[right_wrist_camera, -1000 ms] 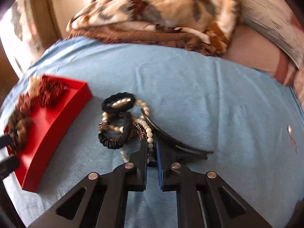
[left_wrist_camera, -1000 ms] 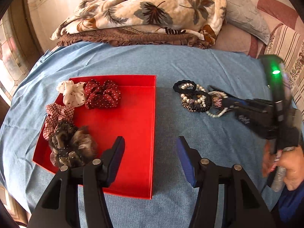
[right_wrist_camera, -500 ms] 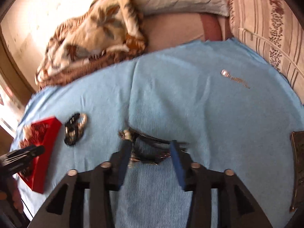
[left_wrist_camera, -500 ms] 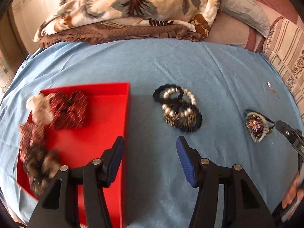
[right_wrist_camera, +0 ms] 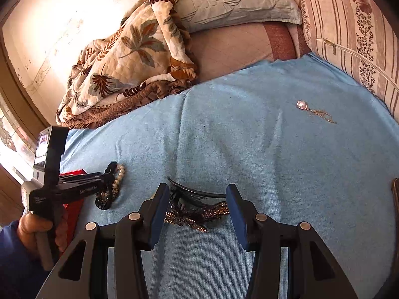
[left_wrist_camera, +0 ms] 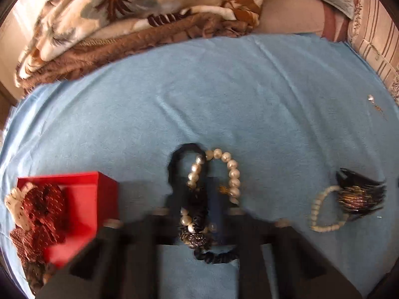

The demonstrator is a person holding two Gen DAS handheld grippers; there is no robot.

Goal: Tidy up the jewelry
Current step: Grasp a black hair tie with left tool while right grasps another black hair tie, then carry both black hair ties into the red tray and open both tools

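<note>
Blue terry cloth (right_wrist_camera: 261, 164) spread over the bed, floral quilt (right_wrist_camera: 129, 57) and pillow (right_wrist_camera: 237, 2) heaped behind. Red tray (left_wrist_camera: 82, 199) of scrunchies far left. Left gripper (left_wrist_camera: 197, 199) blurred, astride the bead pile (left_wrist_camera: 199, 214), grip hard to tell. Right gripper (right_wrist_camera: 197, 214) spread wide around the sparkly hair clip (right_wrist_camera: 197, 211).

Sunlit wall (right_wrist_camera: 62, 25) behind blue-sheeted bed (right_wrist_camera: 249, 137)

Bed under a blue cloth (right_wrist_camera: 249, 149): red tray (left_wrist_camera: 82, 199) near left edge, bracelet pile (left_wrist_camera: 207, 199) centre, pendant (right_wrist_camera: 303, 105) towards right edge.
</note>
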